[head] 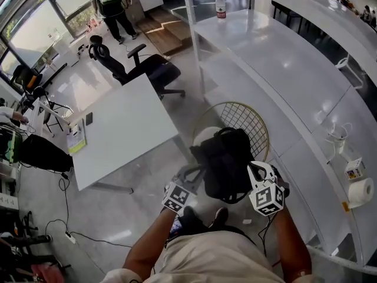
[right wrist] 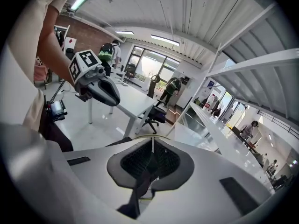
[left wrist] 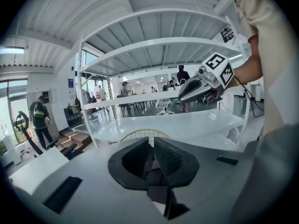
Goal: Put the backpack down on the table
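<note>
Left gripper and right gripper: jaws closed, each pinching a dark backpack strap. Marker cubes carry black-and-white squares. I see the backpack, black and slumped, over the wire chair, beside the white table. Far bottle: red label, unreadable.

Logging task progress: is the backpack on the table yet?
Not on it. The black backpack is at the wire chair, apart from the white table; whether it rests there or hangs, cannot tell.
</note>
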Demonstrator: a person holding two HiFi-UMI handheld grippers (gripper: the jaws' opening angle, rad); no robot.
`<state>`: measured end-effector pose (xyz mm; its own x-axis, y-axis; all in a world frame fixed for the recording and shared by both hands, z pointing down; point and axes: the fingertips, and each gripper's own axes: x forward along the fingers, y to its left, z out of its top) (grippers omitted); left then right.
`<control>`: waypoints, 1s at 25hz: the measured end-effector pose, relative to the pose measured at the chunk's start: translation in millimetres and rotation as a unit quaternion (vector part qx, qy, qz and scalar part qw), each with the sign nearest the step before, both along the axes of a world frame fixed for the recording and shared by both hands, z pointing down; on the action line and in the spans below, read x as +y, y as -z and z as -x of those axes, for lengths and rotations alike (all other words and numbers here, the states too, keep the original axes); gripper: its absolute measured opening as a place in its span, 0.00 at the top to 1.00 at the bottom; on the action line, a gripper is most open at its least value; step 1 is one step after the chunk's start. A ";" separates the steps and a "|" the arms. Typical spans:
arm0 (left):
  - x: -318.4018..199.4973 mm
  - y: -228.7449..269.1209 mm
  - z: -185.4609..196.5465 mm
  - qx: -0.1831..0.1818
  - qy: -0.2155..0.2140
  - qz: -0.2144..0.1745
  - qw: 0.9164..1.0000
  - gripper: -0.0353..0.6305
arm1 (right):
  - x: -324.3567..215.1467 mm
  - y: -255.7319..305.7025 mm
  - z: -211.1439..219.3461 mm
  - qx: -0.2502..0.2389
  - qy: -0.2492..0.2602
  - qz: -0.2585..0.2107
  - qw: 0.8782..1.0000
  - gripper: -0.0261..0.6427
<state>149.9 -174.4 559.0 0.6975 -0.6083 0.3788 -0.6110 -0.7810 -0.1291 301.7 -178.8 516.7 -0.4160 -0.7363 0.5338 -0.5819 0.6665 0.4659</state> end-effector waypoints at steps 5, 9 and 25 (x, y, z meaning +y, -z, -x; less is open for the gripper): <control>-15.5 -6.8 -4.5 0.008 0.018 0.004 1.000 0.91 | -16.8 -12.1 -5.0 -0.003 0.007 0.023 1.000 0.92; -28.9 -35.8 2.4 0.004 0.041 0.033 0.999 0.91 | -23.3 -33.6 -0.7 -0.027 -0.002 0.065 0.998 0.92; -24.9 -248.8 -1.8 0.027 0.171 0.228 0.958 0.48 | -34.6 -221.4 22.9 -0.042 -0.084 0.256 0.962 0.53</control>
<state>151.7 -199.3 807.8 0.5123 -0.5857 0.6281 -0.8380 -0.5010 0.2162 278.8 -213.4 738.1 -0.3705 -0.4468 0.8143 -0.7232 0.6889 0.0489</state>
